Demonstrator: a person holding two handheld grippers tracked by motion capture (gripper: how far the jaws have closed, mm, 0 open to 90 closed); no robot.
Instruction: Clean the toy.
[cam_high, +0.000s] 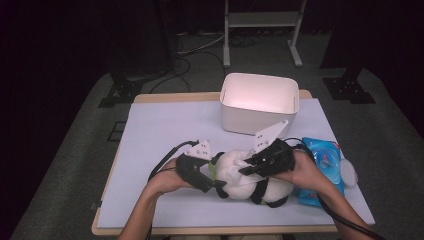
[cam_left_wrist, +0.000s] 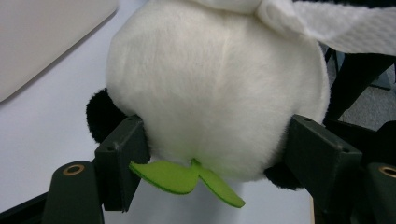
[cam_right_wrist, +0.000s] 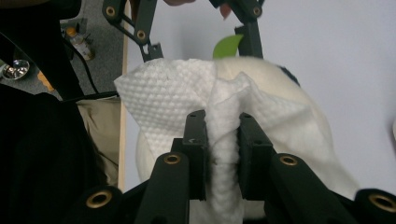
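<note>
We record a wooden-edged table covered by a pale lavender mat (cam_high: 165, 130), occupying most of the high view. At its far edge stands a white rectangular plastic tub (cam_high: 259, 103), open at the top. On the near half of the mat lies a plush panda toy with a round white head, black limbs and a green felt leaf (cam_high: 247, 181), roughly central and slightly toward the person's right. Just beside it on the right lies a blue plastic pack of wet wipes (cam_high: 322, 167), with a small pale round object at its outer edge that we cannot identify. The left gripper (cam_high: 206, 181), held in the person's left hand, meets the toy from its left end; in the left gripper view its two black jaws stand wide apart with the white head (cam_left_wrist: 215, 93) lodged between them, the pads pressing into the fur on both sides, so we judge it clamped on the panda. The green leaf (cam_left_wrist: 184, 177) hangs beneath the head between those jaws. The right gripper (cam_high: 252, 167), held in the person's right hand, sits over the top of the toy; in the right gripper view its jaws are drawn close together and pinch a bunched fold of white embossed paper tissue (cam_right_wrist: 224, 140), which spreads out over the plush surface ahead of them. We note the tissue lies in contact with the panda.
</note>
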